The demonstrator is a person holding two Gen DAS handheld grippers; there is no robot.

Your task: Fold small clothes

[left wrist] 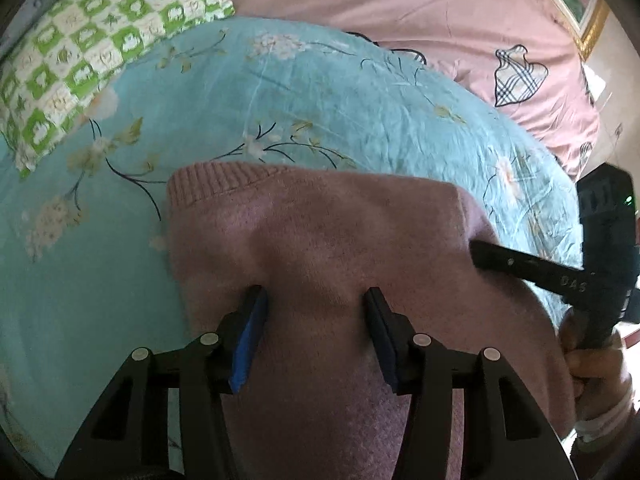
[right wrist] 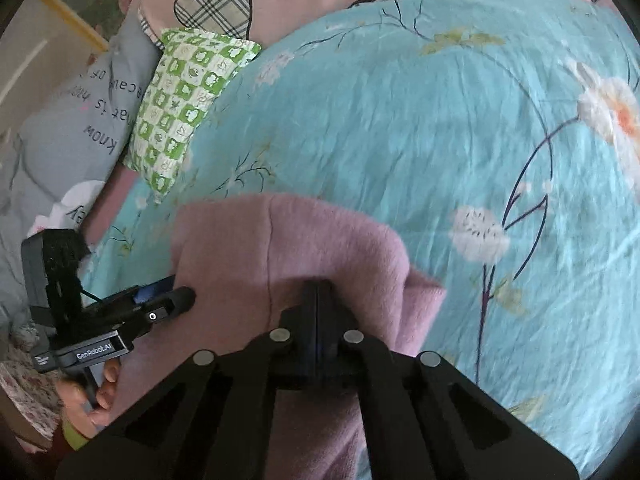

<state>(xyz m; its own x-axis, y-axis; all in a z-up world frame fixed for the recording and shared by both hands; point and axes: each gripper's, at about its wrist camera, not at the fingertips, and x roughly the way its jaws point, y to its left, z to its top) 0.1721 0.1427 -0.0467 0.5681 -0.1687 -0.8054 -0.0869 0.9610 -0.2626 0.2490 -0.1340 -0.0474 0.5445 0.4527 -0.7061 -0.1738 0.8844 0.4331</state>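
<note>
A pink knitted garment (left wrist: 320,232) lies folded on the light blue floral bedsheet (left wrist: 280,92); its ribbed hem points to the far left. It also shows in the right wrist view (right wrist: 288,240). My left gripper (left wrist: 316,300) is open, its fingers pressed down on the garment's near part. My right gripper (right wrist: 318,286) has its jaws together and rests on the garment's right side; whether fabric is pinched between them is hidden. The right gripper (left wrist: 480,252) touches the garment's right edge in the left wrist view. The left gripper (right wrist: 176,292) shows at the garment's left edge.
A green checked pillow (left wrist: 92,52) lies at the far left of the sheet. A pink duvet (left wrist: 440,16) with plaid hearts lies behind. A grey printed pillow (right wrist: 72,128) is at the left. The blue sheet (right wrist: 420,120) stretches beyond the garment.
</note>
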